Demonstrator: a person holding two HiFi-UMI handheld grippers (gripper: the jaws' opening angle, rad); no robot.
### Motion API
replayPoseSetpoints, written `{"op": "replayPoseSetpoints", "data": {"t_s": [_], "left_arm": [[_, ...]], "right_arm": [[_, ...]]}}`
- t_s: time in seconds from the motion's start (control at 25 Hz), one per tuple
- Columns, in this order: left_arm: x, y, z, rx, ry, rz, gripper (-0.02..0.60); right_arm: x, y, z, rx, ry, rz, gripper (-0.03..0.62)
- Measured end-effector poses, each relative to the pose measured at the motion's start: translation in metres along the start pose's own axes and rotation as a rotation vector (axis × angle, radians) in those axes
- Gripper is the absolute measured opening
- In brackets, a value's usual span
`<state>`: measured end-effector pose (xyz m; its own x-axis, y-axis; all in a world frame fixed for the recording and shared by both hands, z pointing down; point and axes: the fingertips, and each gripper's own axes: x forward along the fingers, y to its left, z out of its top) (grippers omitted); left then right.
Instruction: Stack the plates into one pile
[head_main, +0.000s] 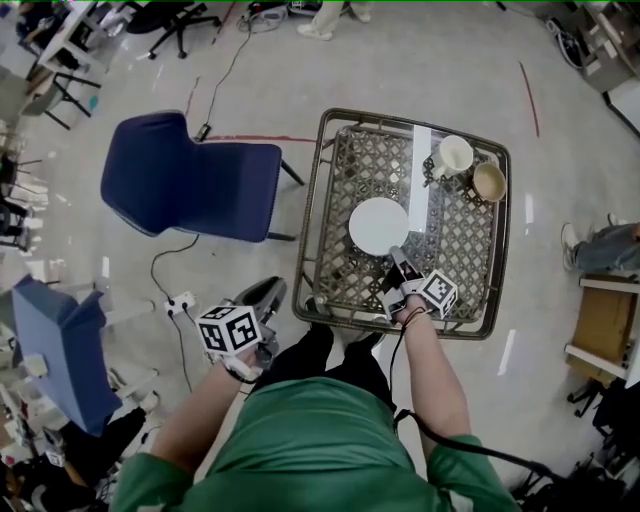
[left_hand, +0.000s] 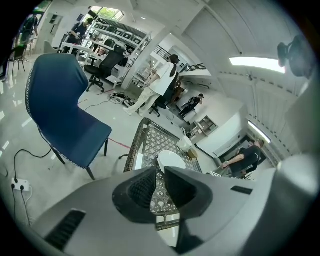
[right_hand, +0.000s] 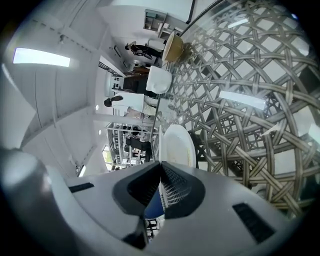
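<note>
White plate on wicker table, middle; right gripper clamped on its near rim; left gripper beside table edge, jaws slightly apart, empty

Green short-sleeved shirt fills the bottom of the head view, dark trousers just above it. The left gripper and right gripper each wear a white cube of black square markers: left cube, right cube. A black cable runs along the right forearm. Up close, both shells are smooth pale grey with dark slots, the pads black and ribbed
</note>
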<state>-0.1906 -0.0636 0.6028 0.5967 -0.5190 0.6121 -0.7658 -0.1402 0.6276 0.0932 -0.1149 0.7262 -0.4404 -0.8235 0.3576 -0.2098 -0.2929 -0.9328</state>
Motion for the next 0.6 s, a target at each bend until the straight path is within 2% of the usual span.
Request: {"op": "replayPoseSetpoints", "data": {"t_s": [0.36,0.6], "left_arm": [[0.005,0.003,0.004,-0.011,0.001,0.005,0.067],[0.007,0.003,0.001,-0.015,0.0,0.006,0.067]], "right_arm": [[0.006,-0.018,-0.003,-0.05,0.019,-0.109,0.029],[0.008,-0.026,-0.004,-0.137,0.059,-0.195,0.038]]}}
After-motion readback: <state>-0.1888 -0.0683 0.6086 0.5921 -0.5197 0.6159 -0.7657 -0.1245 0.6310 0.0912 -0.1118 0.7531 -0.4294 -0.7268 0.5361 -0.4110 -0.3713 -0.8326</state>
